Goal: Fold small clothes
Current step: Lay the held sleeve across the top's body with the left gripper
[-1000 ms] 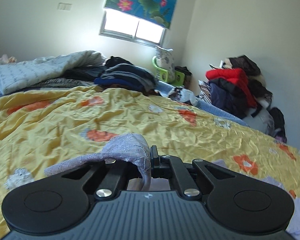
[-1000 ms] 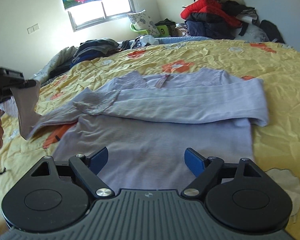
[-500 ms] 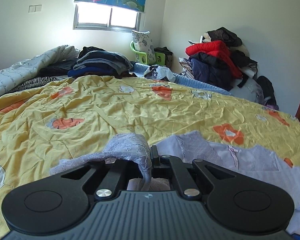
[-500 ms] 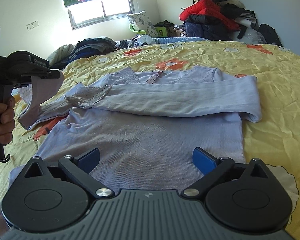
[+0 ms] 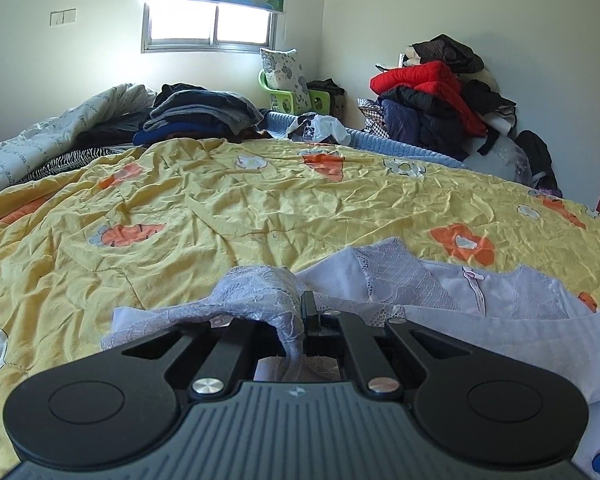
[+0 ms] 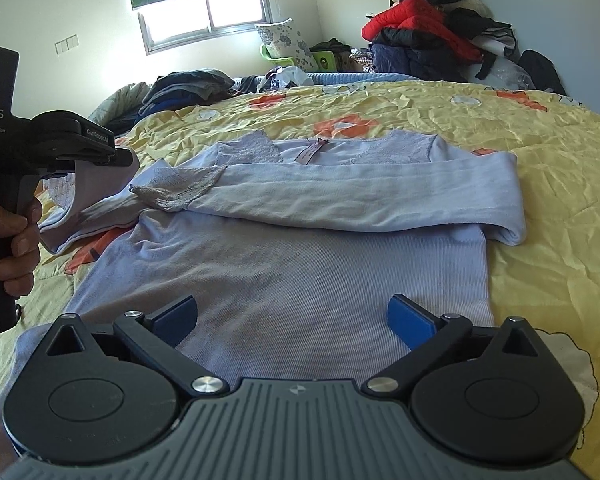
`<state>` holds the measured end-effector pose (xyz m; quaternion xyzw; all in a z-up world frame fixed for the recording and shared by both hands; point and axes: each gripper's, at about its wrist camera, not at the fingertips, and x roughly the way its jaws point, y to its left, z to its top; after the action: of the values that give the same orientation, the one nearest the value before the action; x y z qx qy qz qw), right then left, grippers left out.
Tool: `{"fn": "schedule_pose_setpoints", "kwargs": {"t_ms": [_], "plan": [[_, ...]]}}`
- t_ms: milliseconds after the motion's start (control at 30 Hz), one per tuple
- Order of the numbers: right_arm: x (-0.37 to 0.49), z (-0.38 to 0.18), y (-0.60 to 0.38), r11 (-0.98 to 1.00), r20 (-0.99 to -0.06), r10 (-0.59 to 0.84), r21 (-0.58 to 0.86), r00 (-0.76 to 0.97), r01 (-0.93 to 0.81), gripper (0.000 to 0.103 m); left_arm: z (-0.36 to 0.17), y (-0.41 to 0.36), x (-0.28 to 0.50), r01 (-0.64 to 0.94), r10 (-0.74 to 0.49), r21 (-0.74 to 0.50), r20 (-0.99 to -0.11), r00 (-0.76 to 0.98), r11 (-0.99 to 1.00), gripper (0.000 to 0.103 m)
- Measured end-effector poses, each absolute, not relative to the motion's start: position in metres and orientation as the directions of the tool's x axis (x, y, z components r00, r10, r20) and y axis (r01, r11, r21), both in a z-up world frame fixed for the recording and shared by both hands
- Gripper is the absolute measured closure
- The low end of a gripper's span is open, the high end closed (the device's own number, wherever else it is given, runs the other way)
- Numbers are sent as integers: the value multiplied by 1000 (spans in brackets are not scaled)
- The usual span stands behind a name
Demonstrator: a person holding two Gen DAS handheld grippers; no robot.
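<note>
Right wrist view gives me the clearest read: my right claw (image 6: 292, 320) is released, its blue pads (image 6: 410, 320) spread wide and hovering over the lower body of the pale lilac top (image 6: 284, 264), with no cloth between them. That top lies flat, neckline away from me, on the yellow flowered bedspread (image 6: 552, 168), and I take the top as my landmark. One sleeve (image 6: 360, 196) is folded straight across its chest, the lace cuff ending near the top's left shoulder. The other sleeve (image 6: 72, 200) runs out past the top's left edge and rises off the bedspread into my left claw (image 6: 126, 156), which is clenched on its lace end; a bare hand (image 6: 16, 248) grips the black handle left of the top. From the left wrist view I see the same grip up close: the left claw (image 5: 304, 312) is pinched shut with the lace cuff (image 5: 260, 300) draped over the fingers, and the top's lace neckline with its small bow (image 5: 474, 280) sits just right of the claw. Beyond the top, at the far edge of the bed, is a stack of dark folded clothes (image 5: 204, 116), and farther right of it a heap of jackets (image 5: 432, 96) against the wall, under a window (image 5: 210, 26) with a lotus-print blind.
</note>
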<state>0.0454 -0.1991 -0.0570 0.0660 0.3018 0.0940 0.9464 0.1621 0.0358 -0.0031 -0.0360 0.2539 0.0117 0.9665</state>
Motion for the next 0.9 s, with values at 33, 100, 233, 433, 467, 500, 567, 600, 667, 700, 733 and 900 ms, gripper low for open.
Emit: {"fn": "schedule_pose_setpoints", "kwargs": {"t_ms": [33, 100, 233, 433, 467, 500, 567, 600, 667, 700, 733, 900], "plan": [[45, -57, -199, 973, -558, 219, 183, 800, -138, 0, -4, 35, 162, -40, 5, -61, -493, 870, 997, 99], [45, -57, -199, 972, -556, 222, 189, 801, -138, 0, -4, 34, 162, -36, 4, -56, -494, 869, 998, 99], [45, -57, -202, 968, -549, 235, 210, 802, -140, 0, -5, 30, 164, -36, 9, -45, -496, 868, 998, 99], [44, -58, -209, 956, -530, 263, 258, 806, -142, 0, -1, 21, 170, -30, 11, -32, -490, 872, 999, 99], [44, -58, -210, 954, -528, 266, 265, 807, -142, 0, 0, 19, 171, -25, 9, -27, -487, 873, 999, 99], [44, -58, -211, 953, -526, 269, 269, 807, -142, 0, 1, 16, 172, -19, 6, -22, -484, 875, 1000, 99], [44, -58, -212, 951, -523, 272, 275, 807, -142, 0, 5, 10, 172, -5, -3, -14, -475, 880, 1000, 99], [44, -58, -212, 950, -522, 274, 278, 808, -142, 0, 6, 7, 172, 0, -5, -9, -472, 882, 1000, 99], [44, -58, -213, 949, -521, 276, 282, 808, -142, 0, 10, 0, 174, 11, -11, -3, -467, 884, 1000, 99], [44, -58, -213, 948, -519, 278, 286, 808, -143, 0, 11, -4, 174, 18, -17, -2, -466, 885, 1000, 99], [44, -58, -214, 946, -517, 280, 290, 809, -143, 0, 12, -7, 175, 25, -22, 0, -464, 885, 1000, 99], [44, -58, -216, 941, -510, 290, 307, 810, -143, 0, 15, -25, 181, 58, -42, 20, -470, 882, 998, 99]]}}
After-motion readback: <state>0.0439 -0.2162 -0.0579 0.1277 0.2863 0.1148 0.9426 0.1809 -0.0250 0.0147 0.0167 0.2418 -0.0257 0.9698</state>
